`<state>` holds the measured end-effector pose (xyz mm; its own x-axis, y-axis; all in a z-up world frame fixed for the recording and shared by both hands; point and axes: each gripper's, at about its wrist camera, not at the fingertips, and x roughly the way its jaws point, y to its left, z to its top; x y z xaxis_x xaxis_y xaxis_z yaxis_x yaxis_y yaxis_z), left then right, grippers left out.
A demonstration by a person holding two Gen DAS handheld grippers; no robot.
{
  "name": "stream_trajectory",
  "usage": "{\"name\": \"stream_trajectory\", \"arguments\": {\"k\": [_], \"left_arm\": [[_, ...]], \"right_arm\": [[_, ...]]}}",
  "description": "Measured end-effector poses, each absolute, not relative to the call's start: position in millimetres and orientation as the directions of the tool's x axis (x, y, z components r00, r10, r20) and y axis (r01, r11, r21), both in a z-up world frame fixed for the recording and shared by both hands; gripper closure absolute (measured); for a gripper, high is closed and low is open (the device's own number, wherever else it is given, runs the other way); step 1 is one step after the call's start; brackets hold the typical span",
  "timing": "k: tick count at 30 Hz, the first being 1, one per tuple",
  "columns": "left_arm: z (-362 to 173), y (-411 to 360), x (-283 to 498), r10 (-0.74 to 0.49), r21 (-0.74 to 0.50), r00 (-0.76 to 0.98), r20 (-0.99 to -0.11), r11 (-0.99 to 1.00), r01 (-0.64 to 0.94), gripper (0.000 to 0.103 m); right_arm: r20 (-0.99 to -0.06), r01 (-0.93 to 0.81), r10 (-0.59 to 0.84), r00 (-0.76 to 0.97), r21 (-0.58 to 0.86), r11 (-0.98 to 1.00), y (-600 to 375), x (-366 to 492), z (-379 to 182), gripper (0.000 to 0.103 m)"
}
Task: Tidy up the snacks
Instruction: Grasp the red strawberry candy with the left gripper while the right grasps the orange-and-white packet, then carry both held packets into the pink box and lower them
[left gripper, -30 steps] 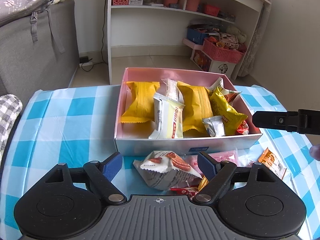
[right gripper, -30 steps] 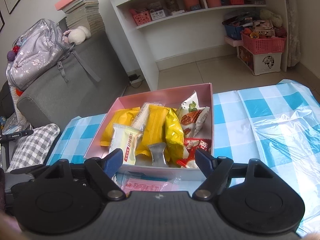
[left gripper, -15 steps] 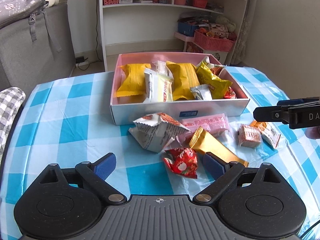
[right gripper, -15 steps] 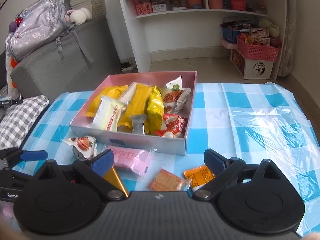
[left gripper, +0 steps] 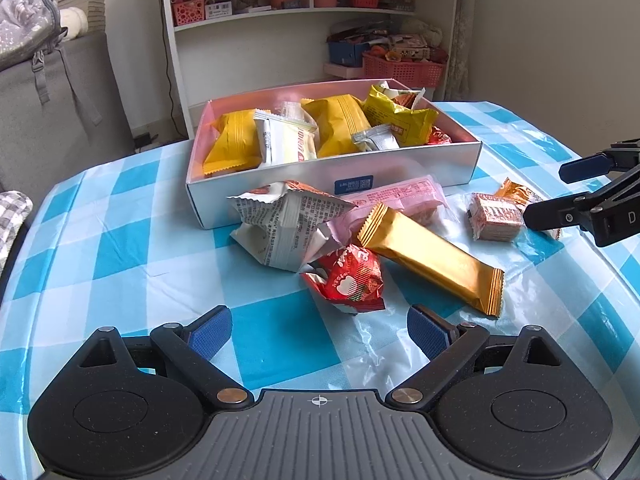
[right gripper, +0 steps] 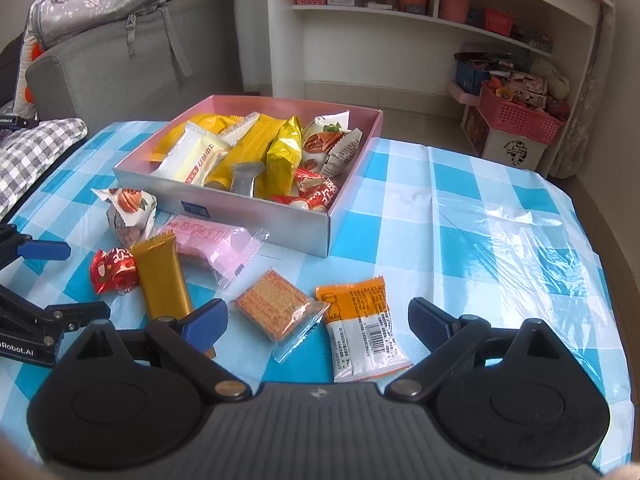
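A pink open box [left gripper: 400, 168] holds several yellow, white and red snack packets. In front of it on the checked cloth lie a white nut packet [left gripper: 284, 228], a red packet [left gripper: 350, 280], a gold bar [left gripper: 432, 260], a pink packet [left gripper: 400, 196] and a wafer [left gripper: 496, 216]. My left gripper [left gripper: 319, 326] hovers open just short of the red packet, holding nothing. My right gripper [right gripper: 318, 318] is open and empty over the wafer [right gripper: 276, 304] and an orange-and-white packet [right gripper: 360, 332]. Each gripper shows at the edge of the other's view.
The table carries a blue-and-white checked cloth [right gripper: 460, 208] with crinkled clear plastic at the right, and its edge curves away there. Beyond it stand a white shelf [left gripper: 280, 16], a grey sofa with a backpack [right gripper: 120, 40] and a red basket [right gripper: 516, 116].
Both grippers have drawn back from the box and sunk toward the cloth, and their jaws have widened. The loose snacks in front of the box have come into view.
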<state>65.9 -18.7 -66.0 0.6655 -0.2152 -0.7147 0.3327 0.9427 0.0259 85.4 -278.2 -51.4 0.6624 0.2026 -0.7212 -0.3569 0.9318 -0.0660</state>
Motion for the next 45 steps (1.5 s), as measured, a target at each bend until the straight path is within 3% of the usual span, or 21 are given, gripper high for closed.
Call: {"name": "stream_trajectory", "arguments": {"k": [7,12,20,25,29,33,45], "left_arm": [[-71.4,-24.7,66.0,-0.24,0.036,0.699,-0.674,0.934,0.355,0.009],[-68.7,-27.1,69.1,-0.257,0.036,0.718,-0.647,0.93,0.366,0.016],[-75.6,-30.9,75.9,-0.251,0.056,0.694,-0.674,0.921,0.386,0.054],[-74.0,-33.0,76.1,-0.256,0.052,0.693,-0.674,0.919,0.39,0.064],[-72.9,-34.5,75.6,-0.254,0.053,0.693,-0.674,0.92,0.389,0.067],[-69.5,-35.0,74.4,-0.261,0.052,0.694,-0.671,0.917,0.395,0.072],[-57.3,-38.2,69.0,-0.264,0.057,0.684,-0.68,0.911,0.408,0.073]], "right_arm": [[-0.731,-0.397,0.18,0.658,-0.135,0.908,-283.1,80.8,-69.7,0.011],[-0.736,-0.37,0.176,0.653,-0.108,0.923,-298.1,87.8,-80.1,0.018],[-0.723,-0.361,0.211,0.658,-0.057,0.931,-303.0,94.6,-79.9,0.029],[-0.721,-0.381,0.235,0.652,-0.045,0.923,-302.2,95.4,-78.5,0.045],[-0.723,-0.393,0.242,0.647,-0.044,0.918,-301.6,94.7,-76.5,0.062],[-0.727,-0.397,0.227,0.648,-0.068,0.916,-301.1,93.5,-74.3,0.066],[-0.733,-0.38,0.218,0.645,-0.059,0.923,-305.3,90.6,-67.0,0.066]]}}
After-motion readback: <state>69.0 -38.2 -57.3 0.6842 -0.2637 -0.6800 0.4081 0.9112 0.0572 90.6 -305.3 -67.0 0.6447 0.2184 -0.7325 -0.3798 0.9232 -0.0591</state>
